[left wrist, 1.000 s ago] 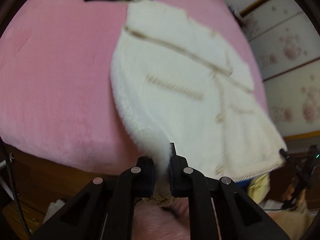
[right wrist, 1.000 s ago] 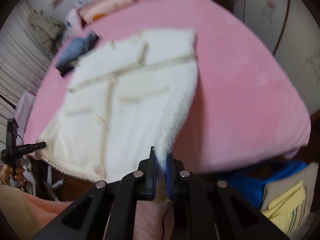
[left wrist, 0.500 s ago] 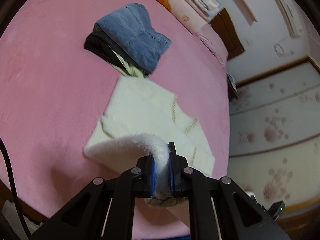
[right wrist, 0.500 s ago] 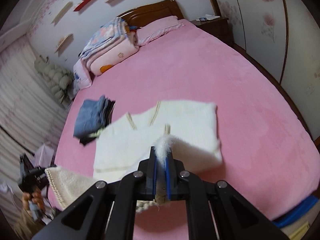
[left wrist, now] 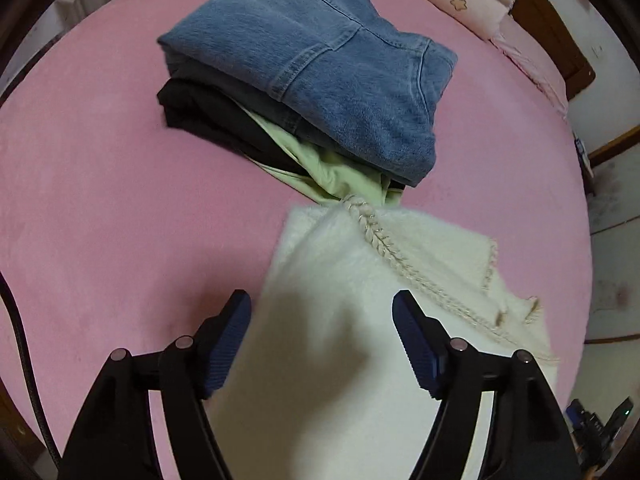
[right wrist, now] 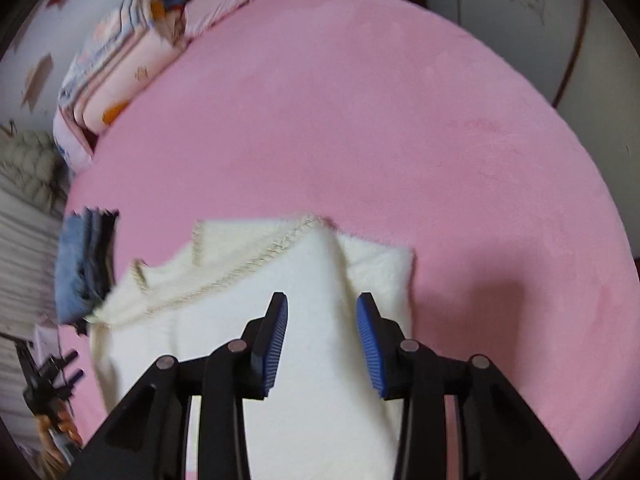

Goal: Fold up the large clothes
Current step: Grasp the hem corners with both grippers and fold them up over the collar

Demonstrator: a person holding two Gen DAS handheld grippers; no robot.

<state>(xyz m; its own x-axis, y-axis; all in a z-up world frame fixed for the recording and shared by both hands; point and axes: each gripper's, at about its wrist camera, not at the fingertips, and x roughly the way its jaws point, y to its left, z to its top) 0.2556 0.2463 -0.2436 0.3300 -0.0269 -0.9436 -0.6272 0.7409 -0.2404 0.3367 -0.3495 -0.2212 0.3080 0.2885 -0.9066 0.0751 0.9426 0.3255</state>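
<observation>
Now both jaws are opening, left gripper [left wrist: 322,340] and right gripper [right wrist: 322,344] dropping the white cardigan [left wrist: 360,320] folded beside the jeans stack [left wrist: 312,60], fold done.

Your right hand-held gripper [right wrist: 322,308] hangs over the folded cream sweater [right wrist: 256,304] on the pink bed [right wrist: 360,120].

Its jaws are opening, and the blue pads [right wrist: 370,340] stand apart, clear of the fuzzy fabric that lies flat beneath them. You can see braided trim [right wrist: 240,268] running across the sweater's upper fold. A folded stack with blue denim [right wrist: 78,264] sits just beside its left edge. Folded bedding [right wrist: 116,68] is piled at the bed's far left corner.
</observation>
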